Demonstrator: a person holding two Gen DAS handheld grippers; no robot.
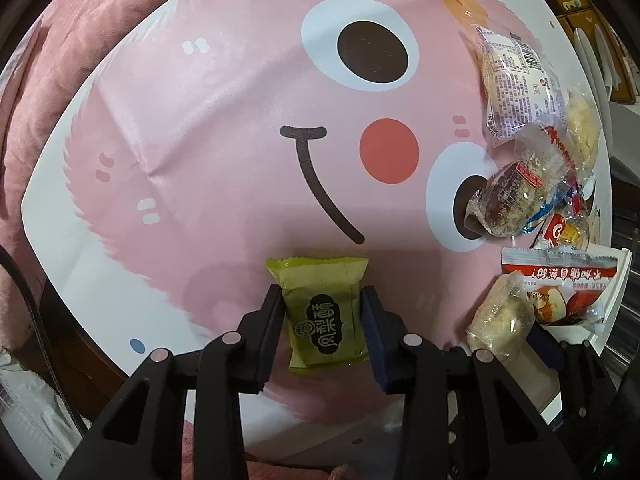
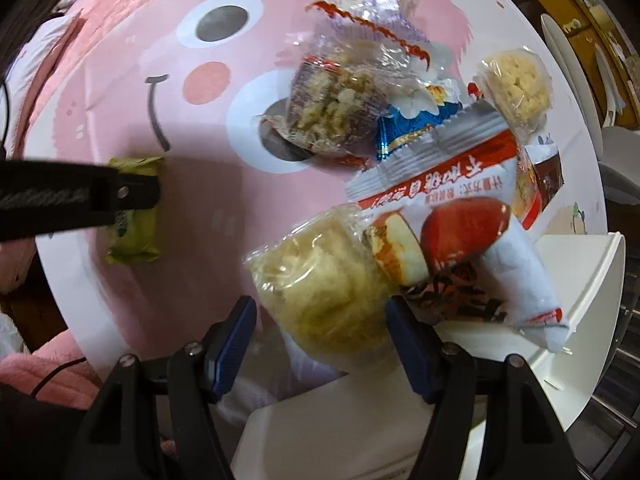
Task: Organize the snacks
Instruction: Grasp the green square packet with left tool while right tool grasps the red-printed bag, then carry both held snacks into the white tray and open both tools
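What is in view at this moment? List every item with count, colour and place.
green snack packet: one, olive green with a dark label, on the mat, between the left gripper's fingers.
pale pastry in clear wrap: one, yellowish, between the right gripper's fingers.
red-and-white snack bag: one, apple picture, beside the pale pastry.
nut-topped cake in clear wrap: one, brown, on the mat's printed eye.
blue foil packet: one, in the pile.
pale cracker in clear wrap: one, far edge of the pile.
cartoon-face mat: one, pink, under everything.
white tray: one, at the mat's edge.
left hand-held gripper: black, jaws against the green packet.
right hand-held gripper: black with blue pads, open.
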